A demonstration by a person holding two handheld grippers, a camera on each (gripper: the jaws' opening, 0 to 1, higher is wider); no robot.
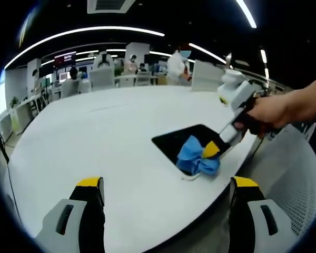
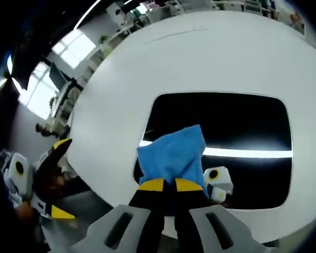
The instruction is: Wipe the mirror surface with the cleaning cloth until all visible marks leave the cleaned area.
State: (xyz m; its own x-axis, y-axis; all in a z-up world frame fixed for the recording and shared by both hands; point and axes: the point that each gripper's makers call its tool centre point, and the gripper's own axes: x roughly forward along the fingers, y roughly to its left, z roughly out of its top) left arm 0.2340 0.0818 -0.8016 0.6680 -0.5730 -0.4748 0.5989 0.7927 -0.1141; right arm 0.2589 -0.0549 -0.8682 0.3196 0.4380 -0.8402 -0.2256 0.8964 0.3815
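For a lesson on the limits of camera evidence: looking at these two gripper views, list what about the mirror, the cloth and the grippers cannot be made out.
- Marks on the mirror: right gripper view, dark reflections mask any smudges.
- Mirror beneath the blue cloth: both views, covered by the cloth.
- Mirror's near edge: right gripper view, hidden behind the right gripper.
- Right gripper's pads: buried in cloth folds.
- Left gripper: left gripper view, its body is cut off by the bottom edge.

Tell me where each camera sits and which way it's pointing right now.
Left gripper view: rides the open left gripper, looks across the white table at the mirror, blue cleaning cloth and right gripper; a hand shows.
Right gripper view: rides the right gripper, looks down on the mirror, jaws shut on the cloth; left gripper at the left.
Shared: mirror, cloth, table, both grippers.
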